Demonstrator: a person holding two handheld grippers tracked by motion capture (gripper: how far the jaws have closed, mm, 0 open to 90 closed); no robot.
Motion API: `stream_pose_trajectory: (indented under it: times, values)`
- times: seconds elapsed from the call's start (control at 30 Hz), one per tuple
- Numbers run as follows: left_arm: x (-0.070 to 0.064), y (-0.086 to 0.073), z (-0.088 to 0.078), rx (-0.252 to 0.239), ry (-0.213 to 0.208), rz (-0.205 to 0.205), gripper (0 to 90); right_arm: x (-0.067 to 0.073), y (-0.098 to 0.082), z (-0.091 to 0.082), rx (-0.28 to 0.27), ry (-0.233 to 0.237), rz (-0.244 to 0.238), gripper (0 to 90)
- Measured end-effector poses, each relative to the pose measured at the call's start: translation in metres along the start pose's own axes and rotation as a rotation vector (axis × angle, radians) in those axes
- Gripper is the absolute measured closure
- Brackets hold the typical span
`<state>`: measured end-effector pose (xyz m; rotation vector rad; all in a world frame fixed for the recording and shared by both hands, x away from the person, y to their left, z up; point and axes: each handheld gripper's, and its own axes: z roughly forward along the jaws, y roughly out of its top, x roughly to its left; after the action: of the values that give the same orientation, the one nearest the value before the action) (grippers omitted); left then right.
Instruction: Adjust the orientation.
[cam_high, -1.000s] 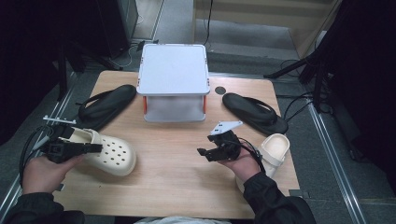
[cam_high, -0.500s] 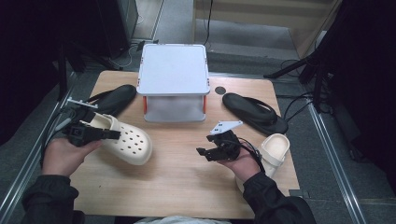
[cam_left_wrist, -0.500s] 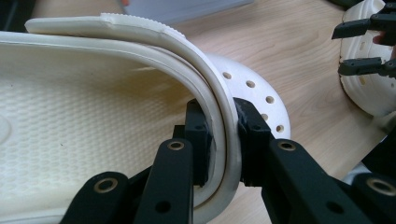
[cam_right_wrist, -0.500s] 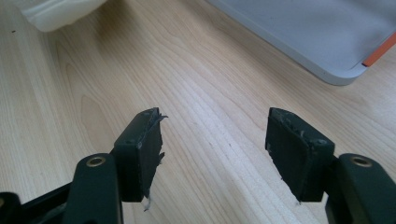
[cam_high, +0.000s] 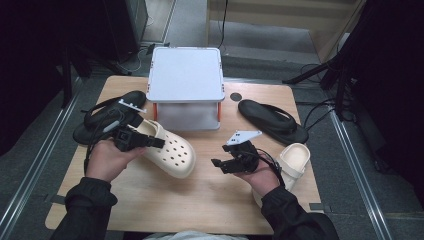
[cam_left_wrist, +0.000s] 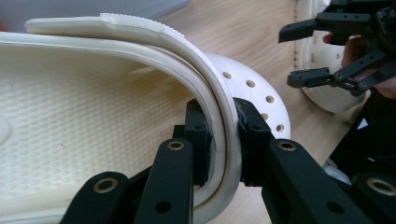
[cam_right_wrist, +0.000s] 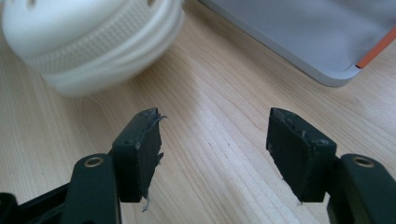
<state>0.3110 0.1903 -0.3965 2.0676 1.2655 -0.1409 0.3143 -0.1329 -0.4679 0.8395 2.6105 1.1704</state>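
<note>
A cream clog (cam_high: 170, 151) with holes lies left of the table's middle, toe toward the right. My left gripper (cam_high: 150, 142) is shut on its heel rim; in the left gripper view the jaws pinch the clog's side wall (cam_left_wrist: 223, 140) from both sides. A second cream clog (cam_high: 294, 160) lies at the right, beside the person's right hand. My right gripper (cam_high: 218, 164) hovers open over bare wood at centre right, nothing between its pads (cam_right_wrist: 144, 149). The held clog's toe (cam_right_wrist: 88, 42) shows at the upper left of the right gripper view.
A grey two-tier stand (cam_high: 187, 85) with orange posts sits at the back centre. One black flip-flop (cam_high: 102, 114) lies at the left behind the left hand, another black flip-flop (cam_high: 272, 121) at the back right. A dark round hole (cam_high: 235, 96) marks the tabletop.
My left gripper has carried the cream clog from the front left toward the table's middle and closer to the stand. The right gripper has stayed in place and open.
</note>
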Motion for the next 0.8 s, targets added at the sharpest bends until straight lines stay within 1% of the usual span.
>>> stream_pose_trajectory:
  times: [0.03,0.07,0.1,0.13,0.17,0.2,0.23,0.27,0.3,0.37,0.4,0.43,0.47,0.5,0.53,0.6,0.63,0.67,0.7,0.73,0.8]
  values:
    - [0.0,0.0,0.0,0.0,0.0,0.0,77.9,0.0,0.0,0.0,0.0,0.0,0.0,35.7]
    - [-0.002,0.001,0.004,0.01,-0.006,0.011,77.9,0.0,0.0,-0.001,-0.005,0.002,0.005,35.7]
    - [-0.005,0.001,0.008,0.013,-0.009,0.013,77.9,0.001,0.0,-0.001,-0.009,0.001,0.006,35.7]
    - [-0.009,0.0,0.017,0.03,-0.02,0.025,77.8,0.001,-0.001,-0.003,-0.018,0.001,0.005,35.7]
    - [-0.011,-0.001,0.021,0.043,-0.026,0.028,77.8,0.001,-0.002,-0.004,-0.017,0.0,0.015,35.7]
    - [-0.011,-0.001,0.021,0.043,-0.026,0.028,77.8,0.001,-0.002,-0.004,-0.017,0.0,0.015,35.7]
    - [-0.013,-0.002,0.03,0.06,-0.038,0.031,77.7,0.001,-0.003,-0.005,-0.019,-0.005,0.015,35.7]
    - [-0.013,-0.002,0.03,0.06,-0.038,0.031,77.5,0.001,-0.003,-0.005,-0.02,-0.008,0.016,35.7]
    - [-0.013,-0.001,0.039,0.081,-0.045,0.044,77.4,0.001,-0.004,-0.006,-0.019,-0.008,0.018,35.7]
    - [-0.013,0.0,0.047,0.09,-0.048,0.048,77.4,0.001,-0.005,-0.006,-0.023,-0.009,0.026,35.5]
    - [-0.013,0.0,0.047,0.09,-0.048,0.048,77.5,0.001,-0.005,-0.007,-0.025,-0.009,0.033,35.4]
    - [-0.013,0.0,0.053,0.105,-0.045,0.06,77.5,0.001,-0.006,-0.008,-0.026,-0.008,0.036,35.3]
    - [-0.013,0.0,0.053,0.105,-0.045,0.06,77.4,0.002,-0.006,-0.008,-0.029,-0.008,0.041,35.3]
    - [-0.013,0.001,0.056,0.118,-0.052,0.061,77.2,0.002,-0.006,-0.009,-0.034,-0.008,0.043,35.2]
    - [-0.014,0.0,0.059,0.115,-0.051,0.054,77.2,0.002,-0.006,-0.009,-0.034,-0.008,0.043,35.2]
    - [-0.013,0.001,0.064,0.131,-0.066,0.048,76.7,0.002,-0.007,-0.009,-0.041,-0.009,0.042,35.2]
    - [-0.013,0.0,0.068,0.145,-0.067,0.048,76.0,0.003,-0.007,-0.009,-0.039,-0.01,0.049,35.2]
    - [-0.013,0.0,0.07,0.151,-0.067,0.052,75.6,0.003,-0.008,-0.009,-0.038,-0.012,0.048,35.2]
    - [-0.013,0.0,0.072,0.154,-0.054,0.05,75.2,0.003,-0.008,-0.009,-0.037,-0.014,0.046,35.2]
    - [-0.013,0.0,0.072,0.154,-0.054,0.05,74.7,0.003,-0.008,-0.009,-0.037,-0.016,0.046,35.2]
    - [-0.013,0.0,0.075,0.17,-0.026,0.063,73.0,0.004,-0.009,-0.009,-0.036,-0.015,0.044,35.2]
